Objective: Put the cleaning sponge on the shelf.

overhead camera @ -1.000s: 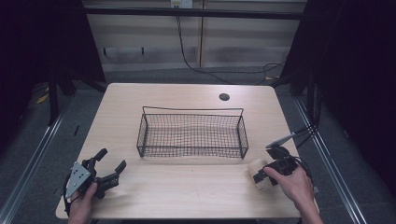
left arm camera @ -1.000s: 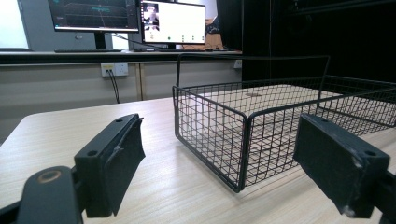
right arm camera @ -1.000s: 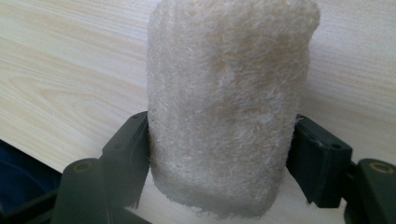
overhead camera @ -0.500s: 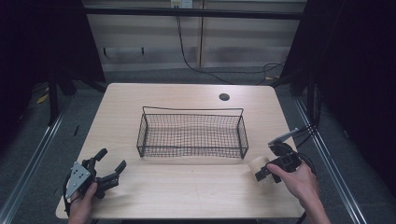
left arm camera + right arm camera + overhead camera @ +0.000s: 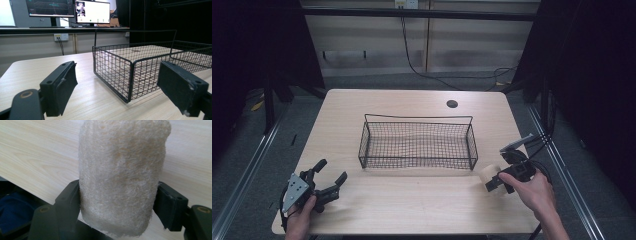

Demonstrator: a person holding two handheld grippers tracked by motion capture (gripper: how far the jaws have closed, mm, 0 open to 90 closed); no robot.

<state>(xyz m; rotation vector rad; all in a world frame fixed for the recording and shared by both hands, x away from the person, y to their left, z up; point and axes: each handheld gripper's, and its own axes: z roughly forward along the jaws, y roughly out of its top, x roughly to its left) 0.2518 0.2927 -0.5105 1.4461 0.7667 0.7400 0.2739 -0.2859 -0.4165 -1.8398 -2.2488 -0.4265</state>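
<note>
Loofah roll [image 5: 122, 177] clamped in right gripper [image 5: 493, 183] jaws, left gripper [image 5: 330, 178] jaws spread, near wire basket [image 5: 417, 145]

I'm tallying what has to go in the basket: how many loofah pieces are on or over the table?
1. The cream loofah roll sits clamped in the right gripper, near the wire basket's right end, outside it. The basket looks empty.

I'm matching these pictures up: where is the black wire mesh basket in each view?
High view: black wire mesh basket at table centre.
Left gripper view: its near corner stands ahead, right of centre, between the open jaws.
Right gripper view: not in it.
Shared landmark: the pale wooden tabletop.
</note>
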